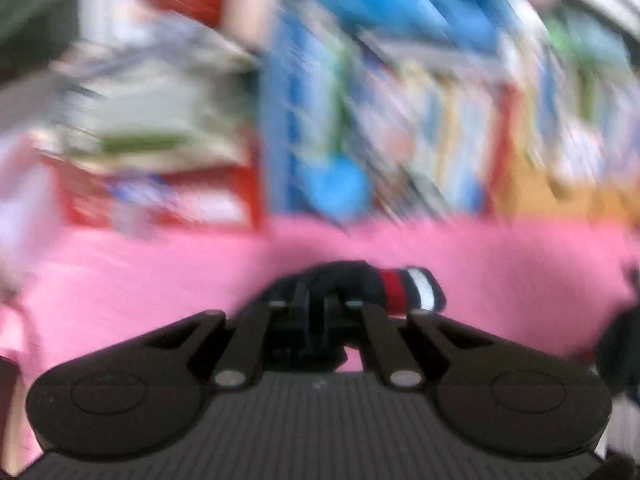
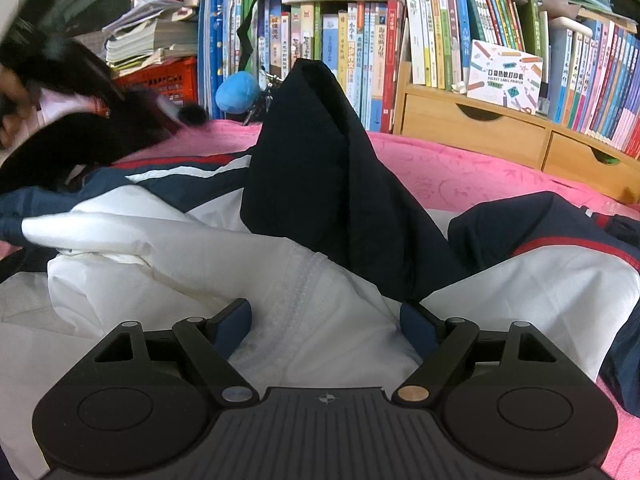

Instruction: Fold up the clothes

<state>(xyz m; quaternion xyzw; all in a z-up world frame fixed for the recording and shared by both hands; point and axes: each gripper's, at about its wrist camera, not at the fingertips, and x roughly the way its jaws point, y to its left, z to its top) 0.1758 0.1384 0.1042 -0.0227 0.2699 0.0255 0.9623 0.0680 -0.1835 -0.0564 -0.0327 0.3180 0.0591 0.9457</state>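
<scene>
Pink bedspread carries a jacket lying crosswise; left claw pinches its cuff, right claw spread.

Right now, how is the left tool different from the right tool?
The left tool is shut on the navy sleeve cuff with red and white stripes; the right tool is open and holds nothing. The left tool's picture is blurry above the pink bedspread; the right tool's is sharp, over the white jacket fabric. Both are black.

- White card box with coloured pencil drawings, on the wooden drawer unit: "POCKET LABEL PRINTER".
- Upright book spines: lettering too small to read.
</scene>
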